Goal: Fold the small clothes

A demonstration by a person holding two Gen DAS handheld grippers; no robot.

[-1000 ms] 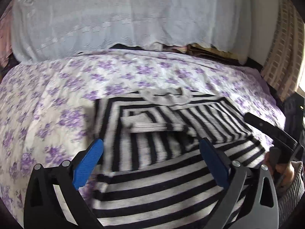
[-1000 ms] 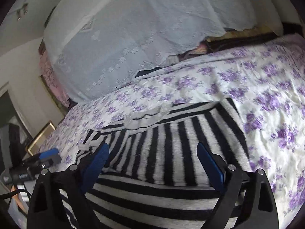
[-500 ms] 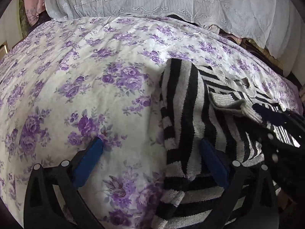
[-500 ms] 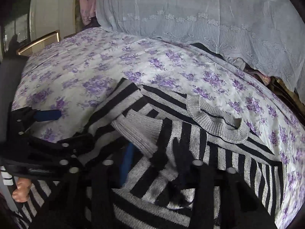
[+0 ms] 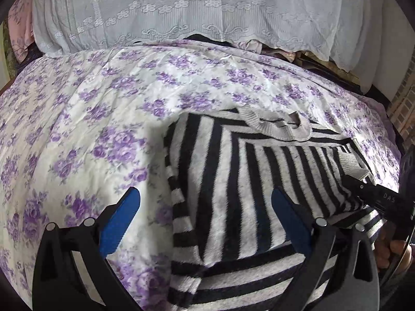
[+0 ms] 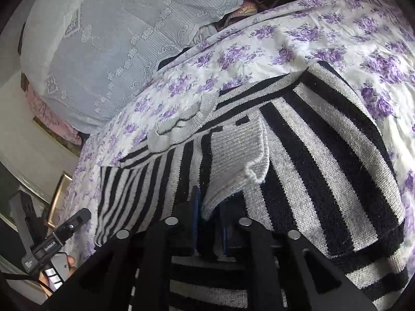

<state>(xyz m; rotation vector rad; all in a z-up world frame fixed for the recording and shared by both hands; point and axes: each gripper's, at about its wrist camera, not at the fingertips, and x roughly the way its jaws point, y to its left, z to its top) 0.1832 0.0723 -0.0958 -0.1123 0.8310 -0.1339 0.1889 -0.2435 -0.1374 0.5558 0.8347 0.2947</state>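
A black-and-grey striped sweater [image 5: 233, 181] lies on a purple-flowered bedsheet [image 5: 103, 119], its grey collar [image 5: 280, 127] at the far side. My left gripper [image 5: 205, 207] is open and empty, hovering over the sweater's left edge. My right gripper [image 6: 208, 223] is shut on the sweater's grey ribbed sleeve cuff [image 6: 238, 155] and has drawn the sleeve across the body toward the right side. In the left wrist view the right gripper [image 5: 373, 197] shows at the right edge with the cuff [image 5: 352, 163].
A white lace cover [image 5: 194, 10] drapes the bedding pile behind the bed. A pink cloth [image 5: 18, 20] lies at the far left. A gold-framed object [image 6: 58, 197] stands by the wall, left of the bed. The left gripper also shows in the right wrist view [image 6: 49, 243].
My right gripper closed on the sleeve cuff and pulled the sleeve across the sweater to the right. My left gripper swung left, then back over the sweater's left edge, still open.
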